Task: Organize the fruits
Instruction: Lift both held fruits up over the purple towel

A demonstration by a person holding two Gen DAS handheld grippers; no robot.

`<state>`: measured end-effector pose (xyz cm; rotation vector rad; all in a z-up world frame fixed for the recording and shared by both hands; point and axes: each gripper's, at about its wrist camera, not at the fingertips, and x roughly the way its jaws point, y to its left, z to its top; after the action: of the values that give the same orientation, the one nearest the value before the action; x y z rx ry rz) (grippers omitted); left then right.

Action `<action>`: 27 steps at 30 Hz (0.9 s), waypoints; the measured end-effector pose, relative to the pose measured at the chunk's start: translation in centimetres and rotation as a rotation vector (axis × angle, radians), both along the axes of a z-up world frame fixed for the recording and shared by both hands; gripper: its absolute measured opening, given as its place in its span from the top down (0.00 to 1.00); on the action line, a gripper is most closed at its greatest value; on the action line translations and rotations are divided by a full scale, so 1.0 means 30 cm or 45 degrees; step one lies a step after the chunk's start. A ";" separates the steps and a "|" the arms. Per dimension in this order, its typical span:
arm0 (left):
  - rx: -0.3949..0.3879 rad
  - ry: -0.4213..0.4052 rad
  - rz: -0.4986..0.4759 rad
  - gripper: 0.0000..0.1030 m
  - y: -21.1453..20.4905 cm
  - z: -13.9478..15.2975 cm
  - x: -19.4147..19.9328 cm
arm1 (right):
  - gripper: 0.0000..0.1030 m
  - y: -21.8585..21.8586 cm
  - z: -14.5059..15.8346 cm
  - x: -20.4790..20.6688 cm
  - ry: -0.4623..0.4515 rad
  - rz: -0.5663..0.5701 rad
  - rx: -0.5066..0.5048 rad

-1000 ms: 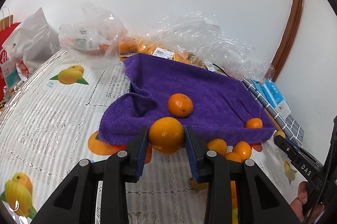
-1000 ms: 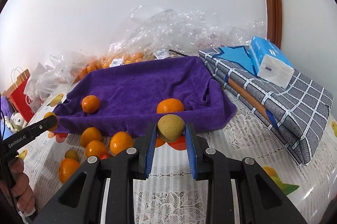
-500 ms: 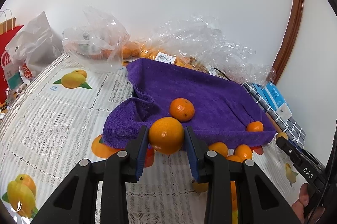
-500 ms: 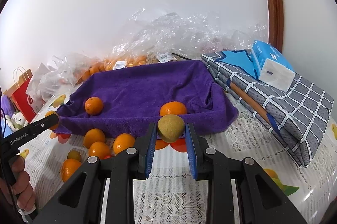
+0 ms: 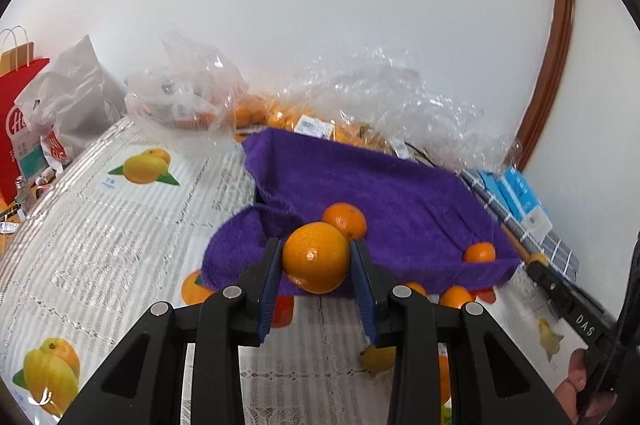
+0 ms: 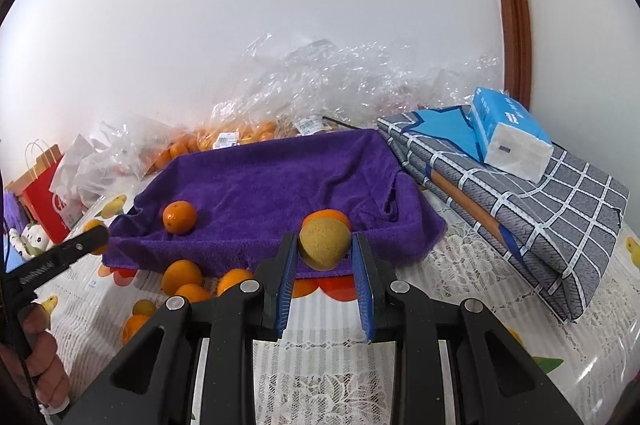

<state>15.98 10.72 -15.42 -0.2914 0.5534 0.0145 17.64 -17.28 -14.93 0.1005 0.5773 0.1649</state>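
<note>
My left gripper (image 5: 316, 259) is shut on a large orange (image 5: 316, 257), held above the near left edge of a purple towel-lined tray (image 5: 400, 193). My right gripper (image 6: 325, 245) is shut on a yellow-green fruit (image 6: 325, 243), held above the tray's near right edge (image 6: 260, 185). Two oranges lie in the tray, one left (image 6: 179, 217) and one right (image 6: 326, 215); they also show in the left wrist view (image 5: 345, 221) (image 5: 479, 252). Several loose oranges (image 6: 182, 275) lie on the tablecloth in front of the tray.
Clear plastic bags with oranges (image 6: 240, 137) pile up against the wall behind the tray. A folded grey checked cloth (image 6: 540, 209) with a blue tissue pack (image 6: 508, 137) lies on the right. A red paper bag (image 5: 16, 121) and white bags stand at the left.
Both grippers have risen and moved forward toward the tray, each still holding its fruit.
</note>
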 end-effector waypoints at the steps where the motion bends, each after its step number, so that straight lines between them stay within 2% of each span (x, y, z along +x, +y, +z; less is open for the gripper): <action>1: -0.007 0.005 0.017 0.68 0.008 0.012 0.008 | 0.73 -0.006 0.002 0.008 0.010 -0.001 0.012; 4: -0.030 0.003 0.023 0.68 0.024 0.054 0.049 | 0.73 -0.021 0.027 0.043 0.027 -0.009 0.030; 9: -0.013 -0.063 0.042 0.68 0.044 0.126 0.126 | 0.73 -0.027 0.117 0.133 -0.020 -0.026 0.002; 14: -0.108 -0.049 0.045 0.68 0.072 0.146 0.243 | 0.73 -0.022 0.176 0.235 -0.036 -0.034 -0.006; 17: -0.128 -0.035 0.035 0.68 0.059 0.142 0.310 | 0.73 -0.016 0.196 0.299 -0.026 -0.028 0.021; 22: -0.060 0.043 -0.004 0.68 0.019 0.100 0.419 | 0.73 0.008 0.167 0.391 0.011 -0.020 0.044; 27: -0.070 0.133 -0.017 0.68 0.015 0.011 0.476 | 0.73 0.028 0.079 0.452 0.109 0.021 0.055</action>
<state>30.27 11.15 -15.08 -0.3416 0.6603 0.0014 31.20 -16.42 -12.57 0.1453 0.6599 0.1897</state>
